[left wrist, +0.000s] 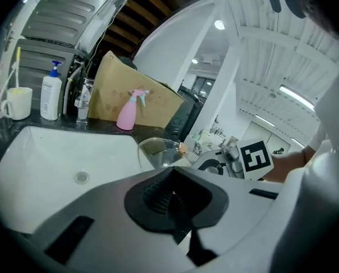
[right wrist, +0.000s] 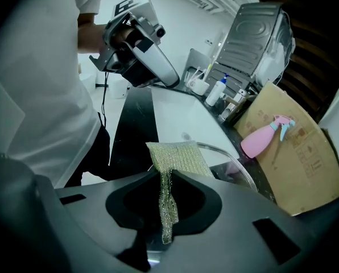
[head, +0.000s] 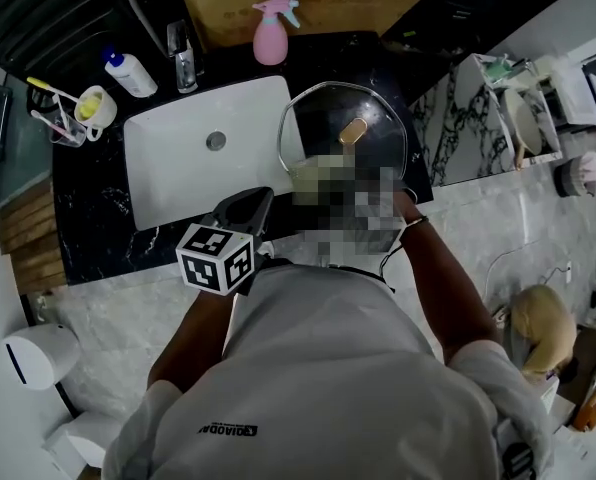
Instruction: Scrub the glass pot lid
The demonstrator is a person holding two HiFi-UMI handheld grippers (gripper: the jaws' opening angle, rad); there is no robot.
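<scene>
Round clear glass pot lid (head: 323,118), steel rim, tan knob (dead centre), flat on black counter (head: 98,230) at white rectangular sink's (head: 178,180) 3 o'clock. Right gripper (right wrist: 166,201) clenched on yellow-green mesh scouring pad (right wrist: 178,157); left gripper (left wrist: 170,201) closed, empty.

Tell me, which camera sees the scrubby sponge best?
The right gripper view. There the sponge is up close, pinched in the right gripper, whose jaws are shut on it, and its green mesh is clear. The head view shows only a small pale piece of it from far above. The left gripper view hardly shows it.
</scene>
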